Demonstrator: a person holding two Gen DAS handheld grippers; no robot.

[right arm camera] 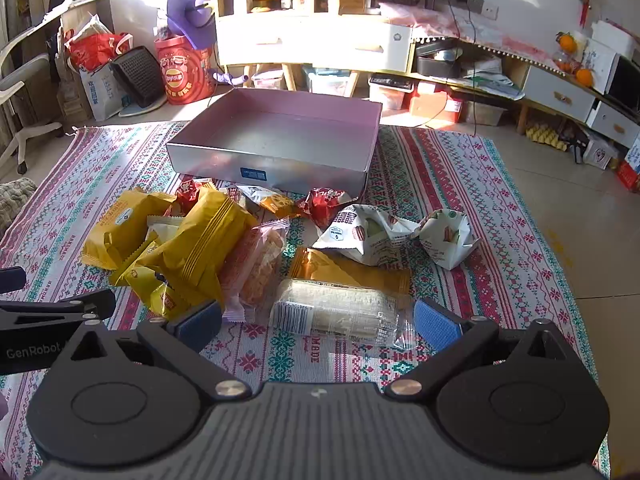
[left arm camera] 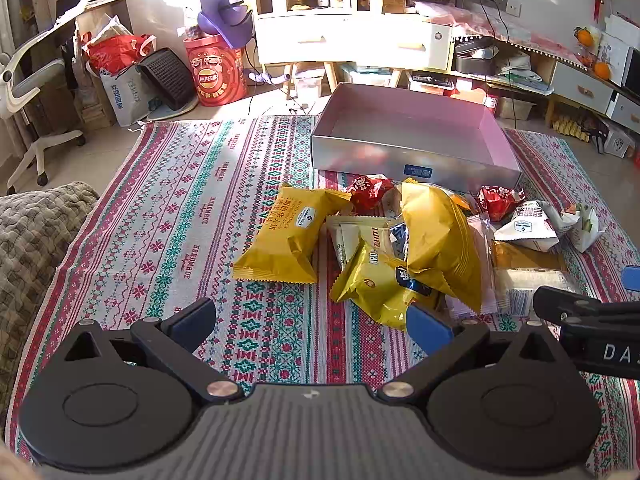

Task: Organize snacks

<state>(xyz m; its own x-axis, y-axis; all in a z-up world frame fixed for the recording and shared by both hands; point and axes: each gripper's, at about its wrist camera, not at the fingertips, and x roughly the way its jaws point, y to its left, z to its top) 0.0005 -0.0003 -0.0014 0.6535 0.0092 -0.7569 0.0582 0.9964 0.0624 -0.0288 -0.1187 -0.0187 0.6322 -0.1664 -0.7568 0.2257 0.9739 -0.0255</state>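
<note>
On patterned rug (left arm camera: 192, 208), cluttered room | left view: left gripper (left arm camera: 316, 320) spread wide, empty; 4 yellow packs (left arm camera: 288, 236), silver box (left arm camera: 412, 160) behind | right view: right gripper (right arm camera: 318, 320) wide, straddling clear cracker pack (right arm camera: 336, 308); 2 white bags (right arm camera: 360, 236)

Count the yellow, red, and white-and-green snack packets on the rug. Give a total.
Yellow foil packets: 3
Small red packets: 2
Crumpled white-and-green packets: 2
Total: 7
</note>
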